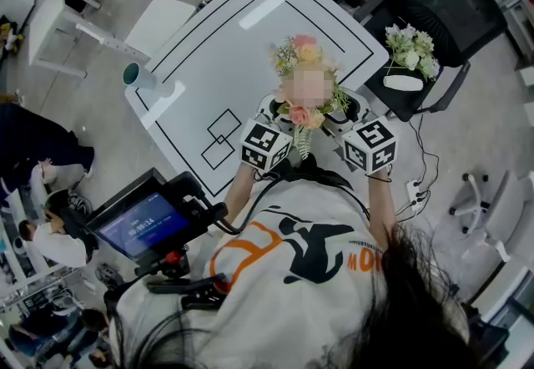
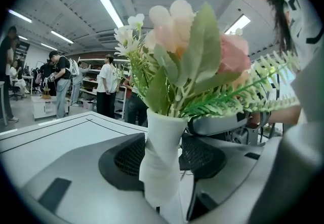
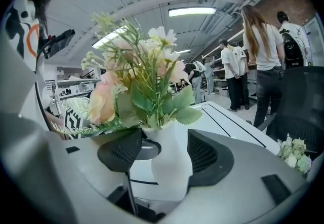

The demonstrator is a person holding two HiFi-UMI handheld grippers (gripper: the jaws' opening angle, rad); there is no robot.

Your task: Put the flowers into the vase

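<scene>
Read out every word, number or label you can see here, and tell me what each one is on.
"MO": orange letters on the person's white printed shirt; the rest is hidden by dark hair.
Small dark print above those letters: too small to read.
Small blue-lit rectangular screen: text too blurred to read.
Black-and-white marker cubes: patterns only, no words.
White curved vase: no print.

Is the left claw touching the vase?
Touching. In the left gripper view the left claw has the vase between its pads, both meeting its sides without a gap.
</scene>
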